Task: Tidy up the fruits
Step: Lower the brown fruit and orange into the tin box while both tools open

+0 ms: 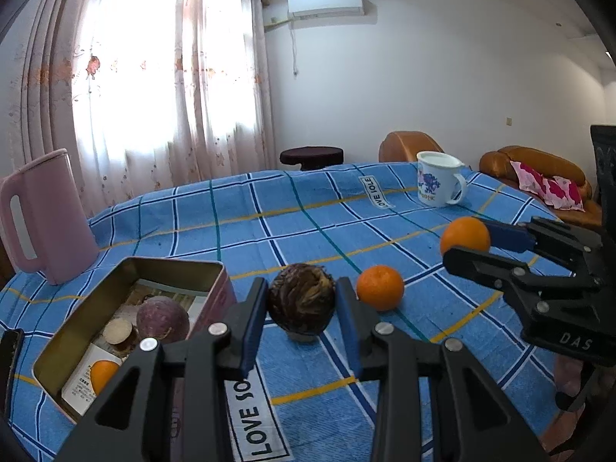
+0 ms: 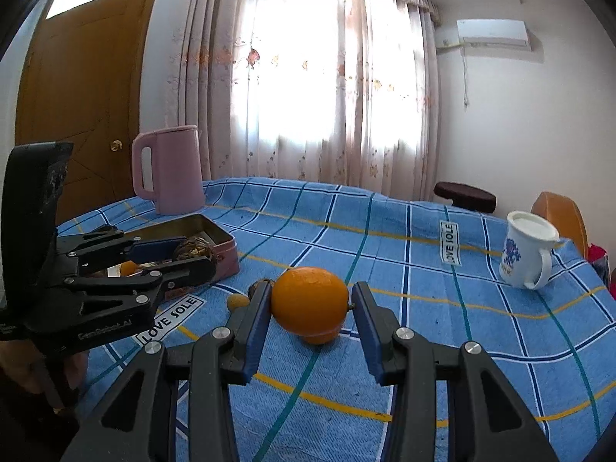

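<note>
My left gripper (image 1: pixel 301 300) is shut on a dark brown scaly fruit (image 1: pixel 301 303) and holds it just above the blue checked cloth, right of an open pink tin (image 1: pixel 127 281). The tin holds a purple round fruit (image 1: pixel 162 320), a small orange (image 1: pixel 103 375) and a brown piece. A second orange (image 1: pixel 380 287) lies on the cloth just right of the left gripper. My right gripper (image 2: pixel 311 306) is shut on a third orange (image 2: pixel 310 304), a little above the cloth; it also shows in the left wrist view (image 1: pixel 465 238). Two small brownish fruits (image 2: pixel 238 302) lie behind its left finger.
A pink kettle (image 1: pixel 46 215) stands at the back left of the table, behind the tin. A white printed mug (image 1: pixel 439 184) stands at the far right. A dark stool (image 1: pixel 311 156) and brown armchairs (image 1: pixel 539 169) stand beyond the table's far edge.
</note>
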`<state>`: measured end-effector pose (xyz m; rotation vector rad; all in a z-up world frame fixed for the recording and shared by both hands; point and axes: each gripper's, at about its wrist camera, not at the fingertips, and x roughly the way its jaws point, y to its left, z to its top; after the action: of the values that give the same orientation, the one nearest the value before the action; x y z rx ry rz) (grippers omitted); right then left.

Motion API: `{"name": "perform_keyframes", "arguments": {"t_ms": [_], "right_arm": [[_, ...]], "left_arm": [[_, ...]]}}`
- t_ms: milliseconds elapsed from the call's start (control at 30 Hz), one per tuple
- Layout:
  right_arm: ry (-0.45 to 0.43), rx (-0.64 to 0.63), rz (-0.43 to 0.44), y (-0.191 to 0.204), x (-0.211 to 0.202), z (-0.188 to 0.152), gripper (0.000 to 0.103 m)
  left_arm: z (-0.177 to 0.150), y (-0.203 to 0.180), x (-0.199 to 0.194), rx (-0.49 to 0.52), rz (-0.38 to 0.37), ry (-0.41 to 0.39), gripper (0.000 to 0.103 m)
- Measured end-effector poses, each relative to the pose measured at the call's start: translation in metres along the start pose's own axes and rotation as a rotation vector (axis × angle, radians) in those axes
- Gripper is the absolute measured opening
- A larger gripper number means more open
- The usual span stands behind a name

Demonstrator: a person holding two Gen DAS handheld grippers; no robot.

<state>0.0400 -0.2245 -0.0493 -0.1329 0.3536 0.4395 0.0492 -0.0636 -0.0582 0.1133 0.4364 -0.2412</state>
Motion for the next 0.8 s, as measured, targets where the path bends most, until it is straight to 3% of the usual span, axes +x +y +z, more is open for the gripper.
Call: {"name": "perform_keyframes", "arguments": {"t_ms": [800], "right_arm": [[-0.122, -0.07, -0.057, 0.015, -0.024, -0.003, 0.044]], "left_arm": [[-0.001, -0.008, -0.022, 0.035, 0.057, -0.134, 0.038]]}}
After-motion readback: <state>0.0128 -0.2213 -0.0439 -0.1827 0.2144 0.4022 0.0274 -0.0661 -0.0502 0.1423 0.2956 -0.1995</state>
